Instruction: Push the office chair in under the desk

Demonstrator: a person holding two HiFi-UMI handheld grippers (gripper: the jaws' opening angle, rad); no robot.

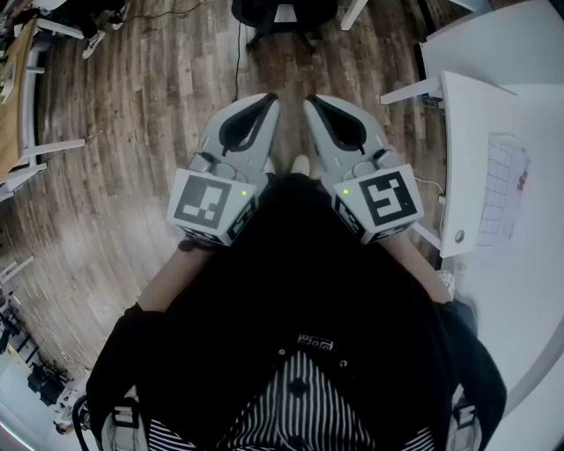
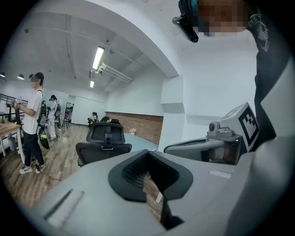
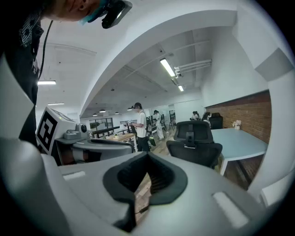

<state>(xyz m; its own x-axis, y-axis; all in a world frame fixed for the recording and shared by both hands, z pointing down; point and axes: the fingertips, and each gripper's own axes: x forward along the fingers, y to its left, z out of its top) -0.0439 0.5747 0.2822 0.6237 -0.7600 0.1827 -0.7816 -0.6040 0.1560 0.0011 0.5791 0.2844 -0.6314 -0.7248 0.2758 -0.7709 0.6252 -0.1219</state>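
**Both grippers shut and empty, chair out ahead**

The left gripper [image 1: 253,116] and right gripper [image 1: 333,116] are hanging side by side, close in front of the person's body. The jaws of each are pressing together with nothing between them. The office chair [image 1: 284,13] is standing well ahead of both grippers on the wood floor [image 1: 132,132], touching neither. A pale-topped counter [image 3: 242,138] is lying just beyond the chair, ahead and right of the right gripper. A person in a white shirt [image 2: 33,115] is standing far left of the left gripper.
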